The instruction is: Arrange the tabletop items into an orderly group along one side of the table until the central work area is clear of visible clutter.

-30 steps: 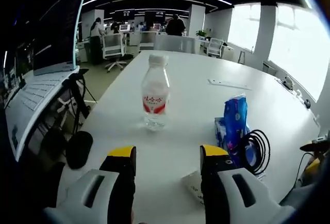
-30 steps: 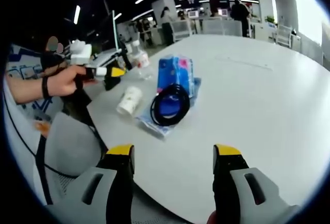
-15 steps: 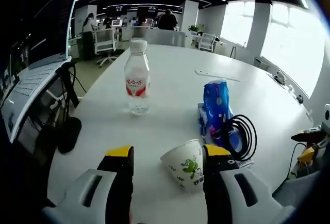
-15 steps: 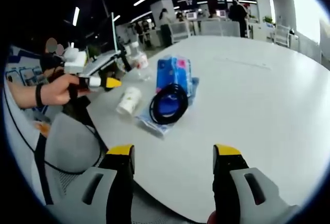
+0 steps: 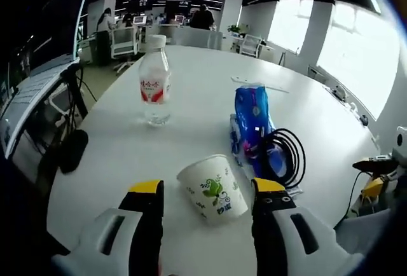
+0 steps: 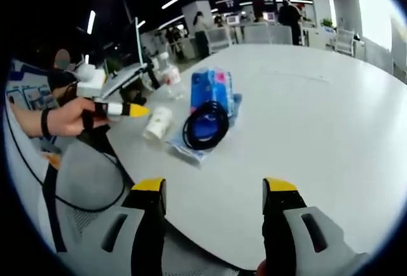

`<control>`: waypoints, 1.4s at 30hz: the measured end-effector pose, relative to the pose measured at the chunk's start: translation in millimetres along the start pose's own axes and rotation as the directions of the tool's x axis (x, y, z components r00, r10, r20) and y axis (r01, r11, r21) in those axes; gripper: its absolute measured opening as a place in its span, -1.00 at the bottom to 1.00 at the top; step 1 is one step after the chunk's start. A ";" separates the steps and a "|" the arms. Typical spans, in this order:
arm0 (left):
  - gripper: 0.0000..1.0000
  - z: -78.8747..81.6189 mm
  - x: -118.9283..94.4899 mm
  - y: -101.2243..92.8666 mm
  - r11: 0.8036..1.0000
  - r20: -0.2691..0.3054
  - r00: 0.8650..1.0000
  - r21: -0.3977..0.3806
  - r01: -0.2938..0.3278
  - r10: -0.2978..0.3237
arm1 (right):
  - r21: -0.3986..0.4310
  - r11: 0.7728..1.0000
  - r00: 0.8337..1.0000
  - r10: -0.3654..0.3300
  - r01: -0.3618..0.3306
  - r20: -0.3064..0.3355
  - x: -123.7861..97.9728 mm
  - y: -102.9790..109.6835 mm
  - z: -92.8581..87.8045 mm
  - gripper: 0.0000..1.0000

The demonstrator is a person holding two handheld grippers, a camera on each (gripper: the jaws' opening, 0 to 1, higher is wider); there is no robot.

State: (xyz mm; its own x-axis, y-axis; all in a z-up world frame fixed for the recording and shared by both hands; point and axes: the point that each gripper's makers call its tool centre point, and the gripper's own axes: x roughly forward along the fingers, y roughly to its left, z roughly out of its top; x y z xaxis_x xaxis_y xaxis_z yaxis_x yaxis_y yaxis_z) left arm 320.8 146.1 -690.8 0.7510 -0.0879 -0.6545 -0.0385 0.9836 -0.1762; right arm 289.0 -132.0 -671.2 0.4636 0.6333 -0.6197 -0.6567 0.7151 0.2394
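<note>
A white paper cup (image 5: 212, 189) with a green print lies on its side on the white table (image 5: 191, 104), between the yellow tips of my open left gripper (image 5: 206, 190). A clear water bottle (image 5: 154, 81) with a red label stands farther off. A blue tissue pack (image 5: 251, 116) stands right of the cup, with a black coiled cable (image 5: 284, 159) on a blue pouch beside it. From the right gripper view, the cup (image 6: 158, 123), cable (image 6: 205, 123) and blue pack (image 6: 213, 90) sit at the table's left edge. My right gripper (image 6: 213, 190) is open and holds nothing. The left gripper (image 6: 121, 109) is held by a hand.
A laptop (image 5: 32, 85) on a stand and a black object (image 5: 72, 151) sit left of the table. A flat white strip (image 5: 257, 84) lies far across the table. Office chairs (image 5: 124, 44) and people stand in the background. Bare tabletop (image 6: 318, 110) spreads right of the items.
The left gripper's camera has drawn back and turned right, so the cup now lies between its tips. The right gripper has held still.
</note>
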 end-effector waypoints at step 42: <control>-0.19 -34.2 43.7 -18.0 0.979 -0.141 0.984 -0.186 0.081 -0.108 | -0.007 1.000 1.000 -0.010 0.010 -0.002 -1.9 -9.2 3.9 0.20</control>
State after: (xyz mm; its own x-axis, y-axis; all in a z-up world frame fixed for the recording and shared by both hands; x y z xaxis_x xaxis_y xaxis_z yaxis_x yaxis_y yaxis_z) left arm 331.7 119.2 -741.4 0.6506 -0.2152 -0.7283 -0.0997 0.9265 -0.3628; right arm 296.5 -138.6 -669.3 0.4689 0.6256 -0.6235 -0.6563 0.7192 0.2281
